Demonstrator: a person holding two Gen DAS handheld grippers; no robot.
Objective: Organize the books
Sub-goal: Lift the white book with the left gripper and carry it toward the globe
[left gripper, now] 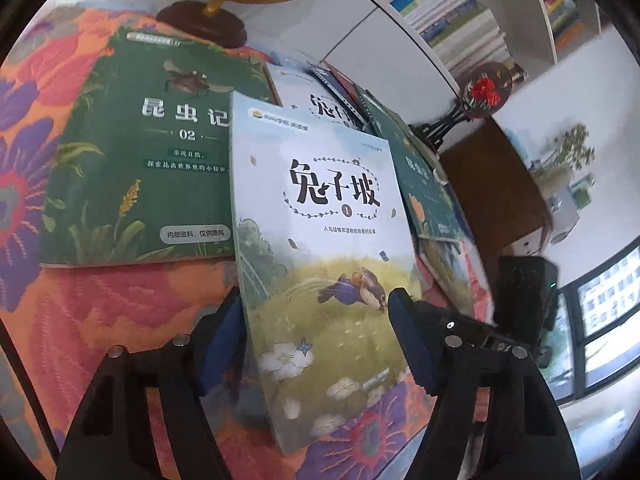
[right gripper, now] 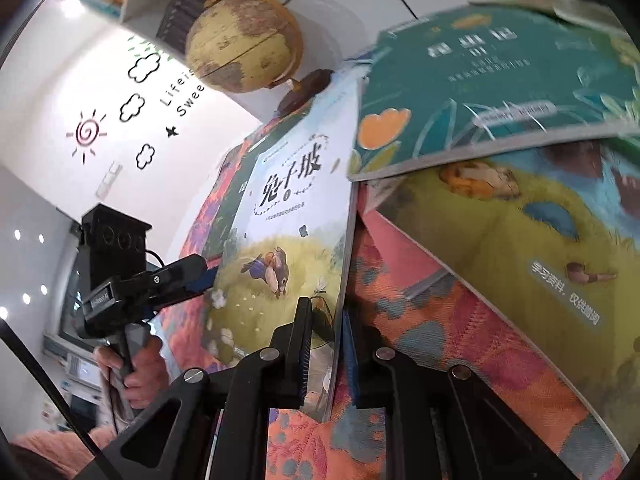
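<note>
A pale book with a rabbit on its cover [left gripper: 320,248] lies between the wide-apart fingers of my left gripper [left gripper: 316,344], its lower part raised off the flowered cloth [left gripper: 132,312]. In the right wrist view my right gripper [right gripper: 326,344] is shut on the edge of that same rabbit book [right gripper: 280,240]. The left gripper [right gripper: 176,280] shows there at the book's far side. A green insect book [left gripper: 144,168] lies to the left. A teal book [right gripper: 500,88] lies on top of a yellow-green book [right gripper: 520,248] at right.
A globe on a wooden base [left gripper: 208,20] stands behind the books against a white shelf unit with book stacks [left gripper: 452,12]. More books are fanned out behind the rabbit book [left gripper: 340,96]. A small black stand with a red ornament [left gripper: 484,88] stands at right.
</note>
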